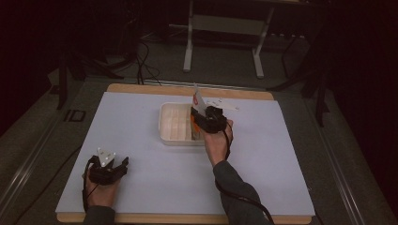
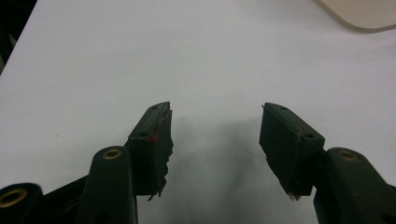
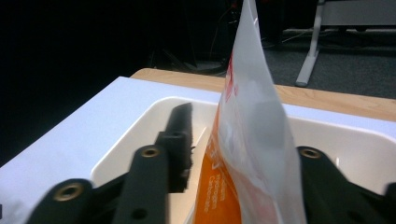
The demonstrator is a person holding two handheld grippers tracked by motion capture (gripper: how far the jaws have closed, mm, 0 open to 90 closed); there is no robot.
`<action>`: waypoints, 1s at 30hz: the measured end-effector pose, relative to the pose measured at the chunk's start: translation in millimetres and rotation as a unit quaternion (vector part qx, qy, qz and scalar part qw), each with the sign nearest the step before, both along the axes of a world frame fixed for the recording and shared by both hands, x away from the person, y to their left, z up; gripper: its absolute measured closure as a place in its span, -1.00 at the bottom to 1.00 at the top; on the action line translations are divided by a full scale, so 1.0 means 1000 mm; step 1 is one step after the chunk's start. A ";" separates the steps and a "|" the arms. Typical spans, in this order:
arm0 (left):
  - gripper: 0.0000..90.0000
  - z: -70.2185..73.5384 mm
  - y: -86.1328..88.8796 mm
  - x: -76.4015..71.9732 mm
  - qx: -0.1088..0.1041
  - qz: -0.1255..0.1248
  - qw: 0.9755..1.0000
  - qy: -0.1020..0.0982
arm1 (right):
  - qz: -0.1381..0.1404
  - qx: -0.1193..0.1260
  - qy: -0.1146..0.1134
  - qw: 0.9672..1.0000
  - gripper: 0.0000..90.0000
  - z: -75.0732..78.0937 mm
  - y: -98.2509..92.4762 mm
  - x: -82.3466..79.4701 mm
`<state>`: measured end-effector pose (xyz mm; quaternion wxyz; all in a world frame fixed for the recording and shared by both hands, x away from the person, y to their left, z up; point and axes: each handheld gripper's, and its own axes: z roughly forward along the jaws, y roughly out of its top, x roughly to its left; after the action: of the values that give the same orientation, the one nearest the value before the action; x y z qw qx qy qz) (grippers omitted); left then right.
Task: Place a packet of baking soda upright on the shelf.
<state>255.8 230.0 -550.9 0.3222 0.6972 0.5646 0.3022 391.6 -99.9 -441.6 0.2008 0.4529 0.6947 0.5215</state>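
Observation:
A white and orange pouch [image 1: 197, 101] stands upright at the right end of a white bin [image 1: 174, 123] in the middle of the table. My right gripper [image 1: 205, 120] is at that end of the bin, around the pouch. In the right gripper view the pouch [image 3: 252, 130] rises between the jaws of the right gripper [image 3: 233, 121]. The left finger [image 3: 180, 135] stands a little apart from it, and the pouch hides the other finger's pad. My left gripper [image 1: 123, 165] rests at the front left of the table, open and empty [image 2: 215, 112].
A white sheet [image 1: 141, 187] covers the wooden table. A flat white item [image 1: 225, 105] lies just behind the bin. The bin's corner [image 2: 364, 14] is far ahead of the left gripper. Beyond the table stand a metal frame's legs [image 1: 187, 51] and floor cables.

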 end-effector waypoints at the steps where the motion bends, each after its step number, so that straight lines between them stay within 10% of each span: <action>1: -0.03 0.000 0.000 0.000 0.000 0.000 1.000 -0.001 | -0.001 0.002 0.002 1.000 0.32 0.000 0.000 -0.001; 30: -0.03 0.000 0.001 0.000 -0.002 0.005 1.000 -0.002 | 0.070 -0.037 0.049 0.996 -0.16 0.015 -0.023 -0.034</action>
<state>255.7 230.6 -550.7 0.3228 0.6934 0.5680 0.3039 357.8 -122.7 -426.3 0.1462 0.4200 0.7527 0.4855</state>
